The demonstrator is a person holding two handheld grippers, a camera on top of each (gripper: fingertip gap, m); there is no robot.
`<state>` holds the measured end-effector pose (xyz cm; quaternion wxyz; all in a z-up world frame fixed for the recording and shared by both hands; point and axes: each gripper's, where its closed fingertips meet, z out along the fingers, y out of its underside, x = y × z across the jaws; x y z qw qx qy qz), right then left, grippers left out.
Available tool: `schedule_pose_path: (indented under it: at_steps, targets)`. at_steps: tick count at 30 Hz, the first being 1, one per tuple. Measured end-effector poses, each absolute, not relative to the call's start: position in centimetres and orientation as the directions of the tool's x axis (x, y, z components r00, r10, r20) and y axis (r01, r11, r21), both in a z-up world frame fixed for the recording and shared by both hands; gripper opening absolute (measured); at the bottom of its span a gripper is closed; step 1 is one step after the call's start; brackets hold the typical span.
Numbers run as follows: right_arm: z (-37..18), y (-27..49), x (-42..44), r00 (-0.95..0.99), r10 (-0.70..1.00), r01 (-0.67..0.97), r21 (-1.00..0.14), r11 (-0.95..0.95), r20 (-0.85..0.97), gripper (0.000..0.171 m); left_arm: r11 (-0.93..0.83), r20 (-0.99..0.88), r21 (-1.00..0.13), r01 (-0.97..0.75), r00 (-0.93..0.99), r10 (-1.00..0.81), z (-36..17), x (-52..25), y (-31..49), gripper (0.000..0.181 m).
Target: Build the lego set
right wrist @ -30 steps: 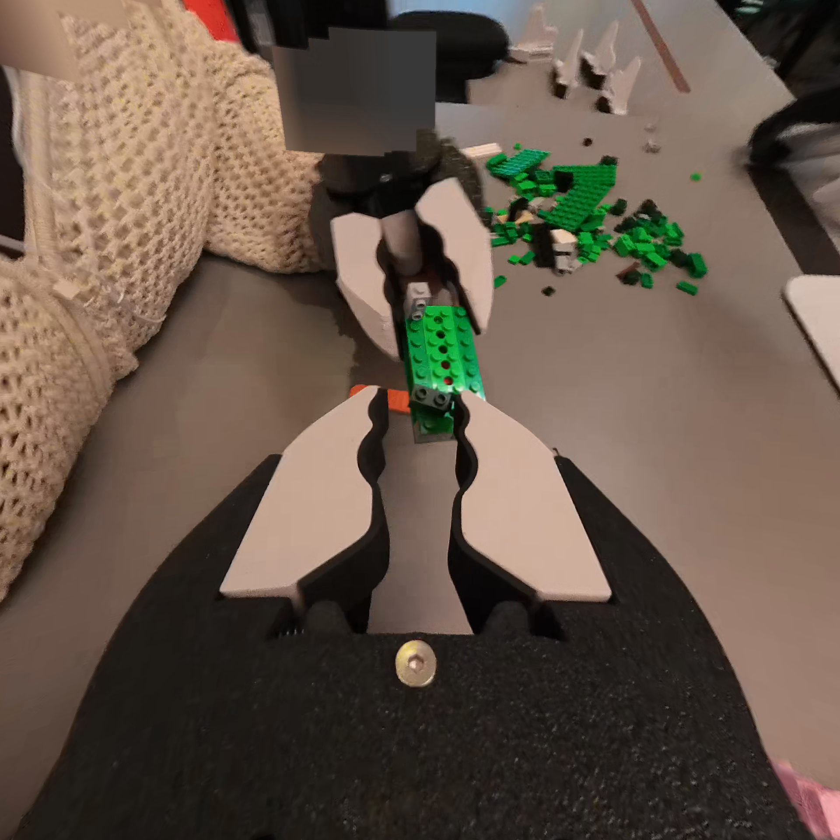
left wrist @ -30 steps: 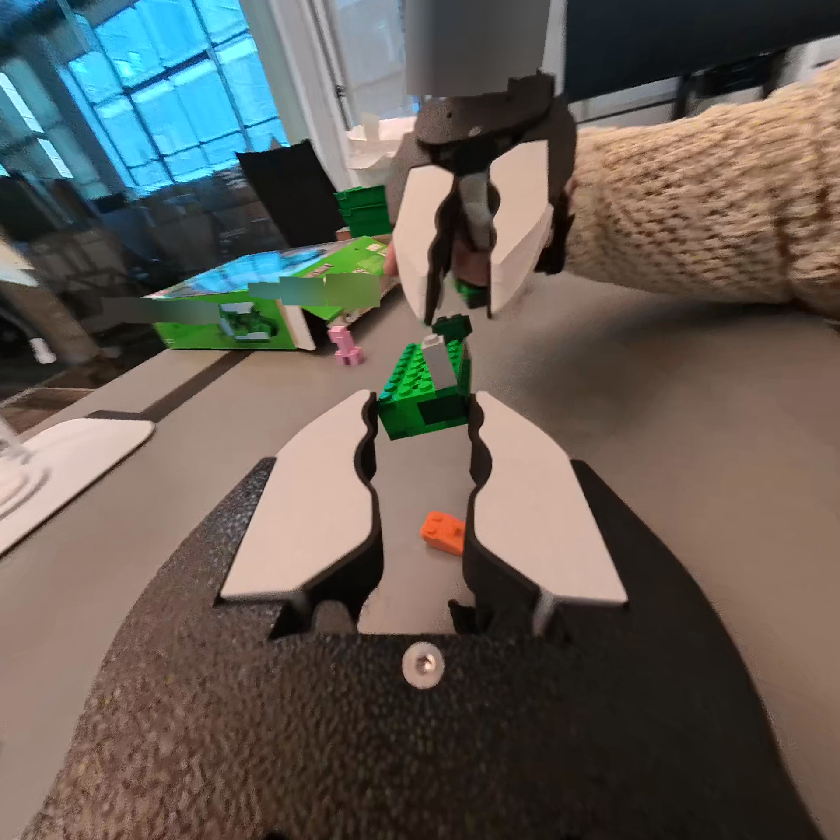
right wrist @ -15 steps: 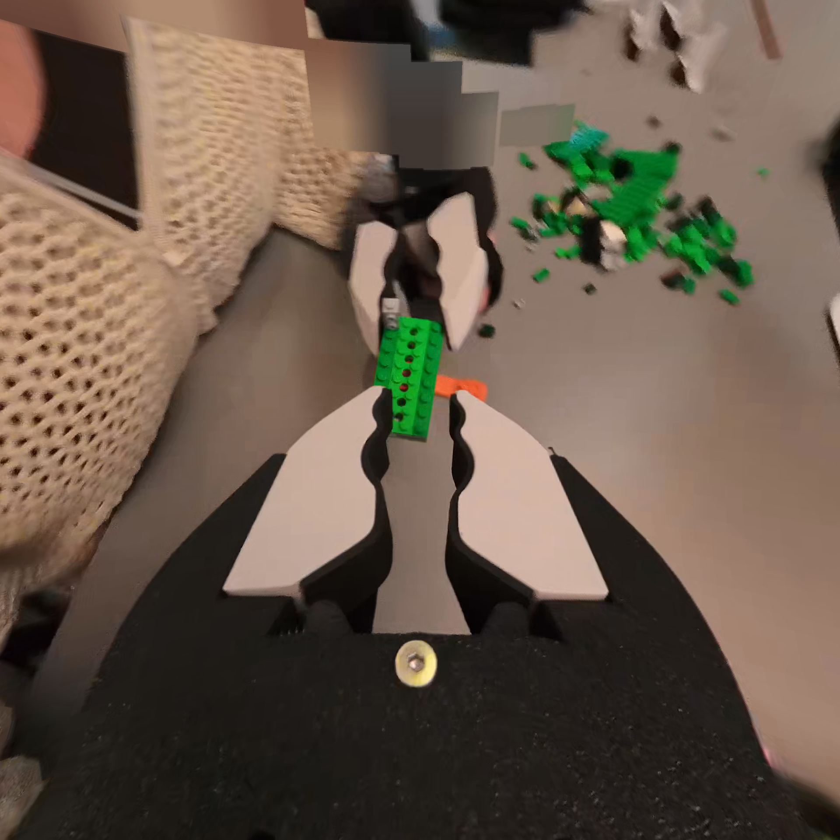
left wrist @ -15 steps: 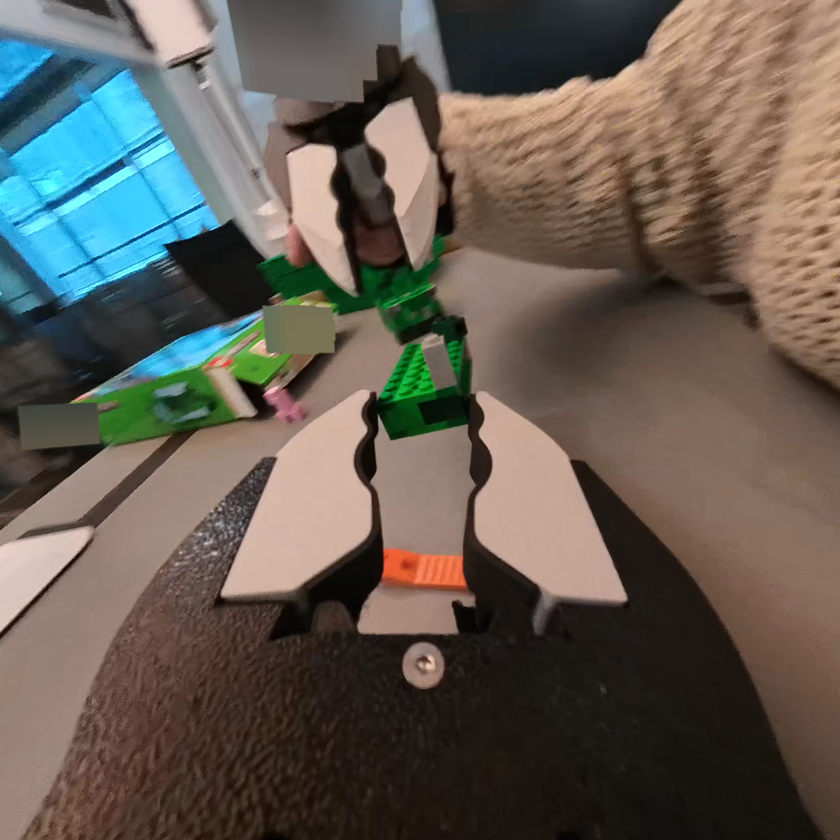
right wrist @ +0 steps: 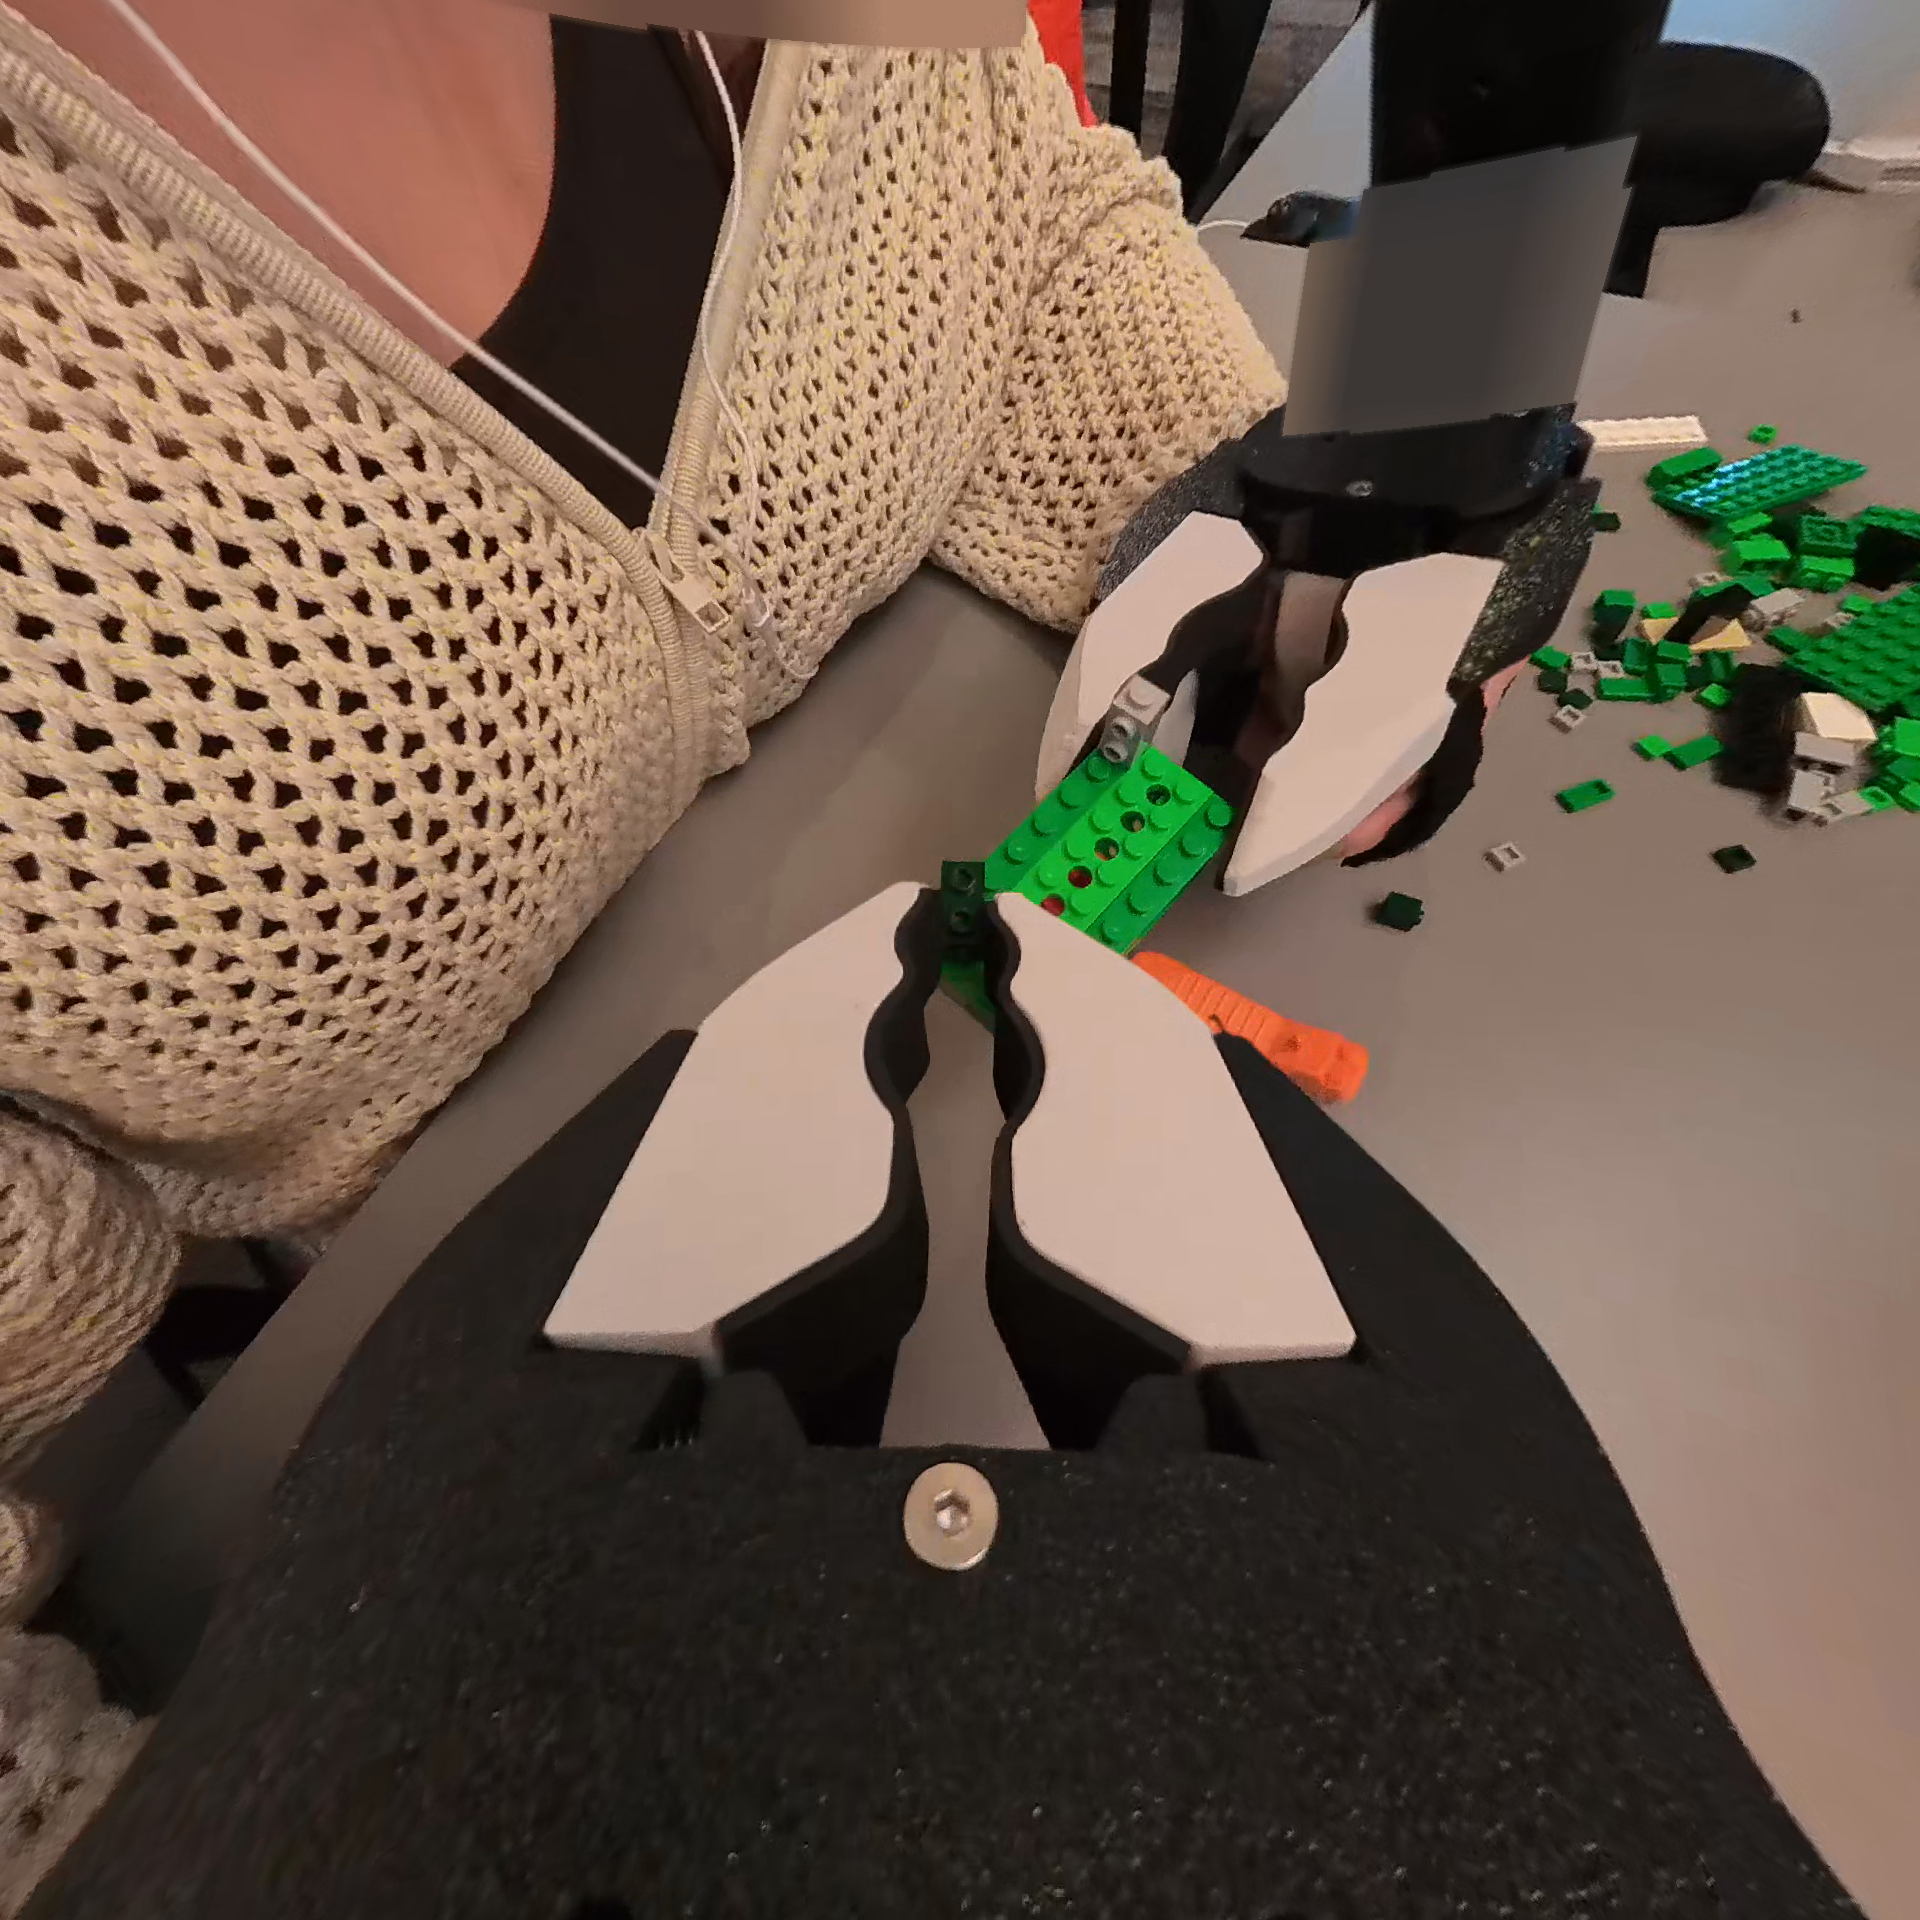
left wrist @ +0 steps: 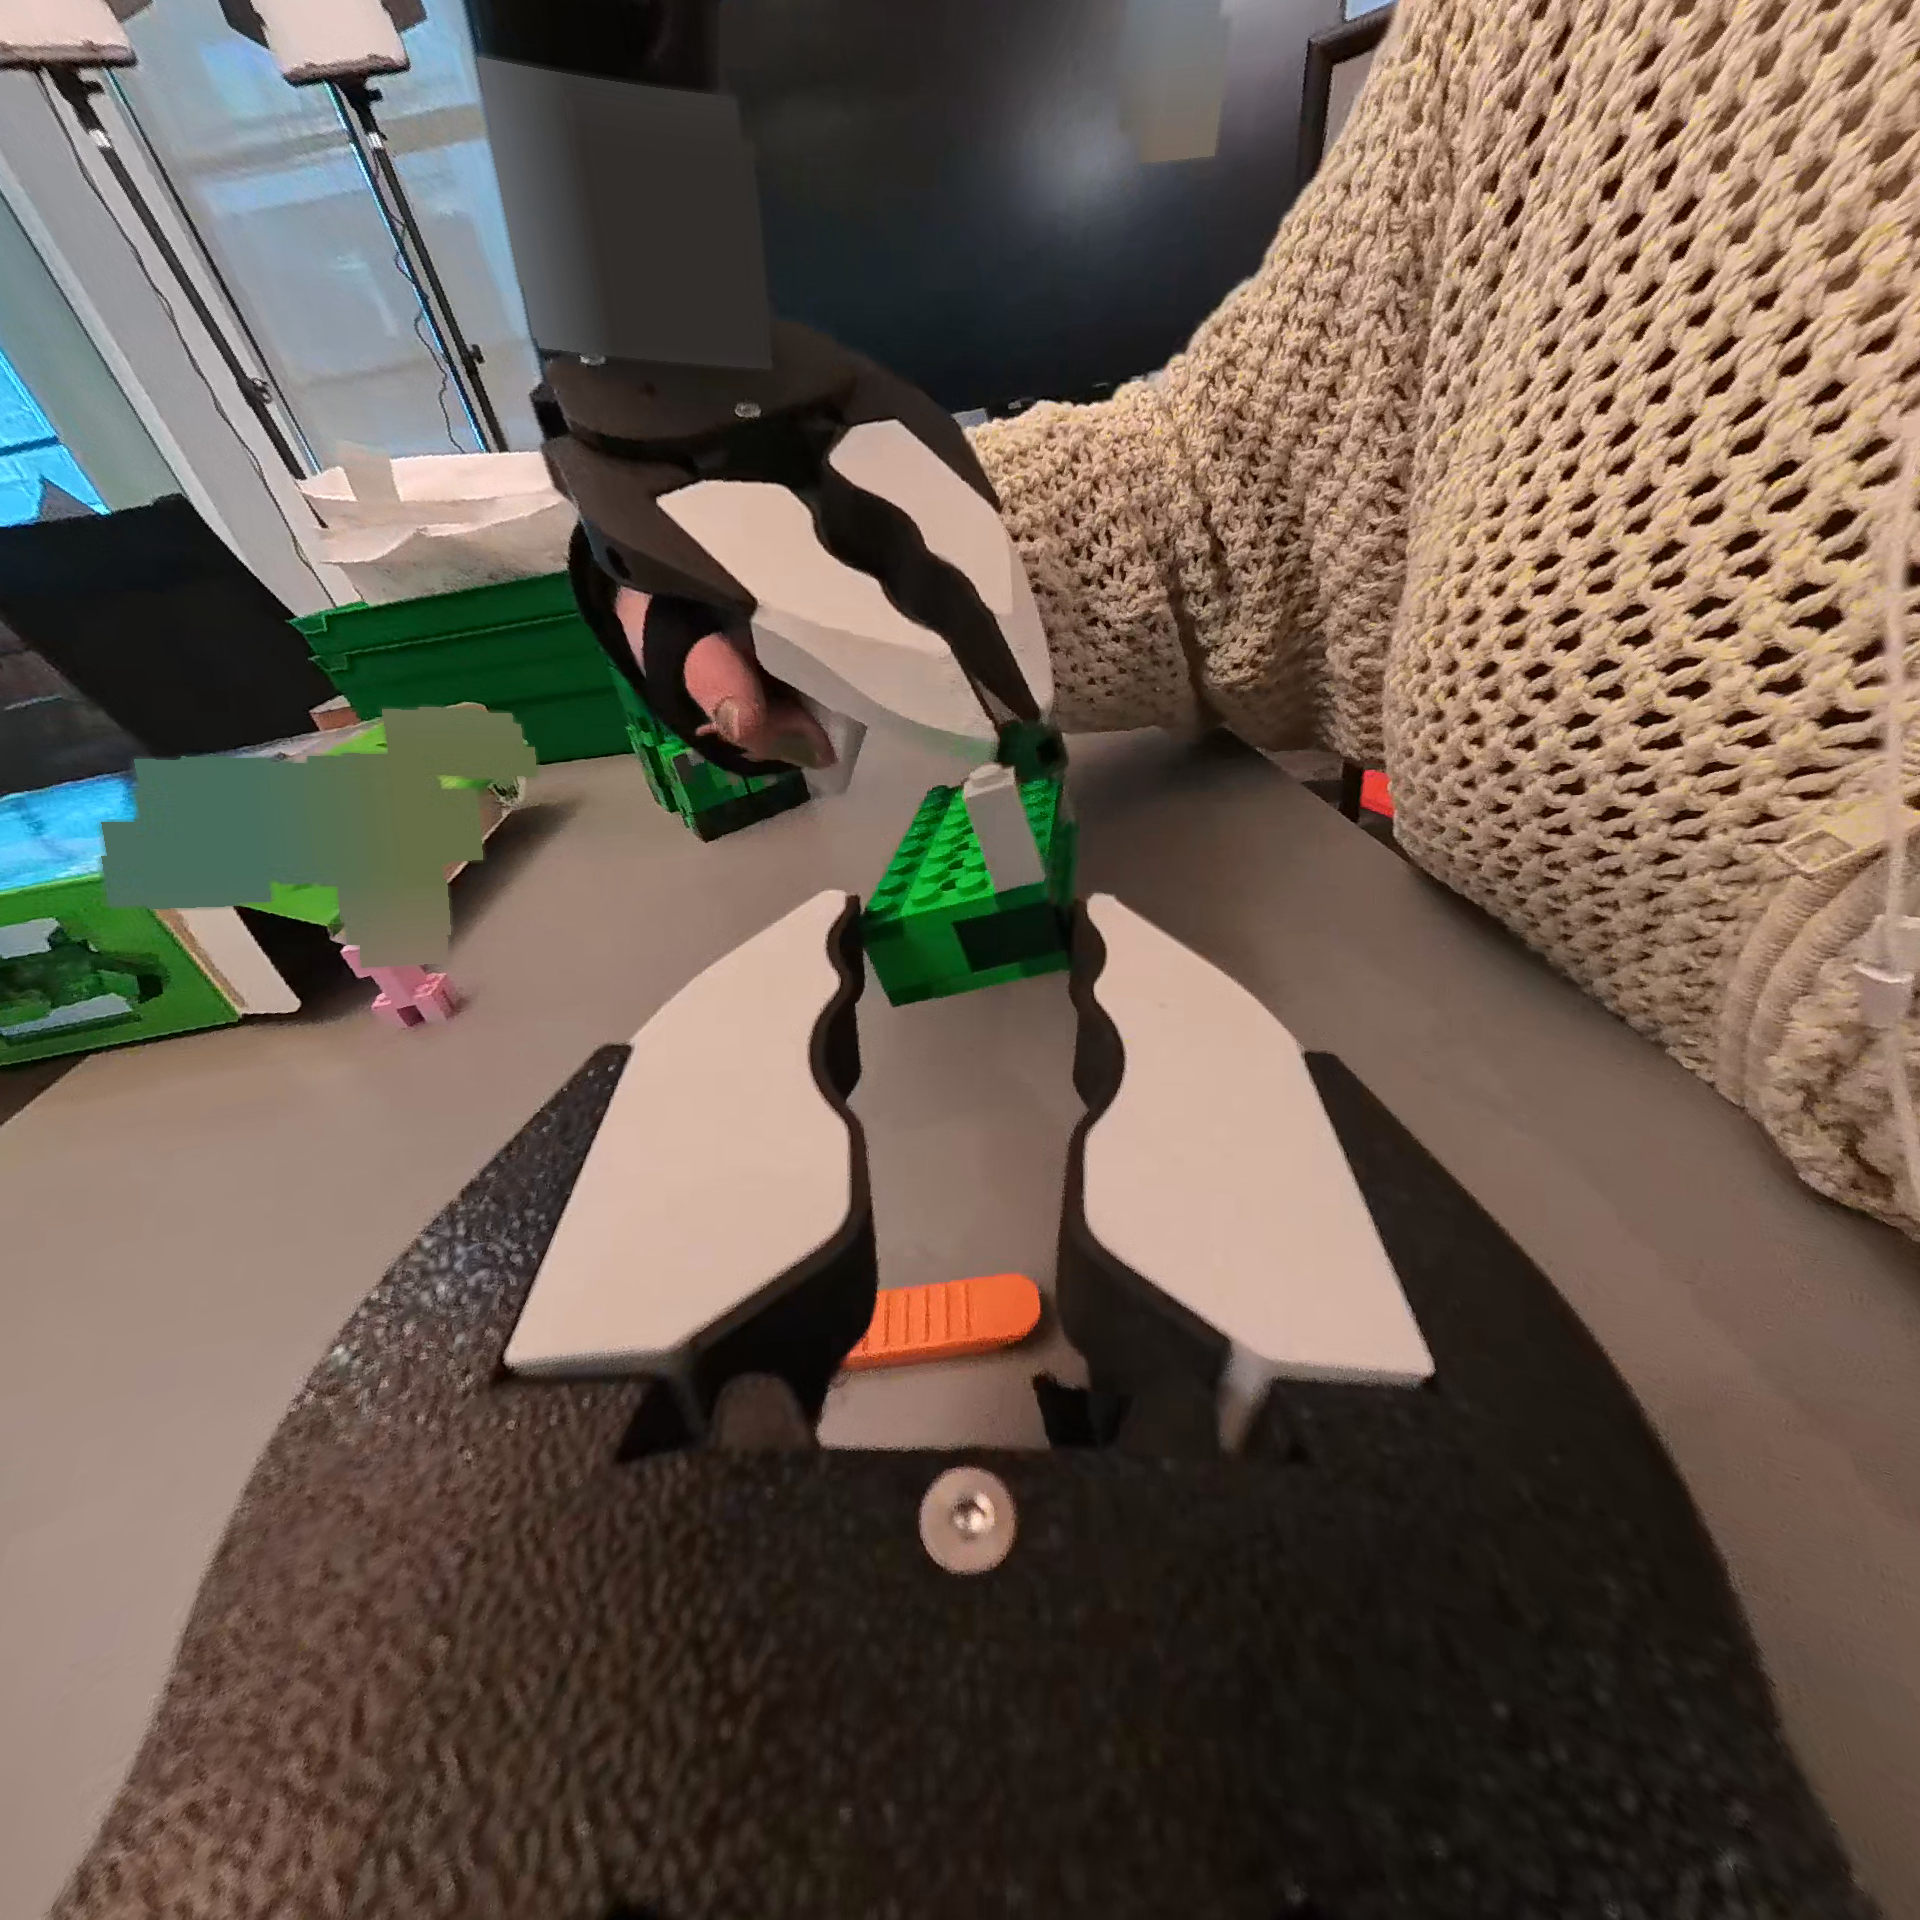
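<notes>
Off to the left of the left wrist view sits the box [left wrist: 94, 966] with a pink figure [left wrist: 410, 992] beside it, well clear of the action. Centre stage, the left gripper [left wrist: 966, 935] has its jaws part open and clamped on the sides of the green build [left wrist: 971, 904], holding it above the table [left wrist: 623, 1091] with the orange separator [left wrist: 951, 1314] lying underneath. The build's long axis runs straight away from this gripper, toward the other one.

And here comes the right gripper [left wrist: 1023, 727] from the far end, jaws nearly closed, pinching a small dark green piece [left wrist: 1029, 746] at the very tips. That piece sits right at the build's far top corner, beside the grey brick [left wrist: 997, 831]; touching or a hair apart, I can't call it.

From the right wrist view, the dark piece [right wrist: 961, 904] shows stacked between the tips, the build [right wrist: 1112, 842] just beyond, slanting up to the right. So the seating push, I'd judge, goes forward and down along that axis. Loose pieces [right wrist: 1787, 665] lie far right.
</notes>
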<state>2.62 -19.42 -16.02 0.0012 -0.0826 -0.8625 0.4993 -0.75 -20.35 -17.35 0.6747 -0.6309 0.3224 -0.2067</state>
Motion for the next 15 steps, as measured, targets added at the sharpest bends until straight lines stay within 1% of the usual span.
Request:
schedule_pose_path:
  at_steps: [3,6,11,15]
  targets:
    - [-16.1,-18.6,2.6,-0.981,0.183,0.147,-0.856,0.495,-0.062,0.006,0.037,-0.144,-0.985,-0.170,0.676,-0.723,-18.4,-0.8,-19.9,0.038]
    - [-15.9,-16.7,2.1,-0.955,0.297,0.168,-0.864,0.474,-0.023,0.006,-0.063,-0.092,-0.974,-0.217,0.636,-0.766,-19.6,-1.4,-18.7,0.038]
    - [-15.9,-12.9,2.7,-0.870,0.492,0.215,-0.868,0.447,0.039,0.006,-0.199,0.054,-0.943,-0.266,0.468,-0.882,-21.1,-1.0,-16.2,0.038]
    - [-17.0,-11.1,4.0,-0.816,0.573,0.256,-0.843,0.472,0.073,0.006,-0.281,0.152,-0.888,-0.364,0.344,-0.927,-23.0,-0.5,-14.3,0.038]
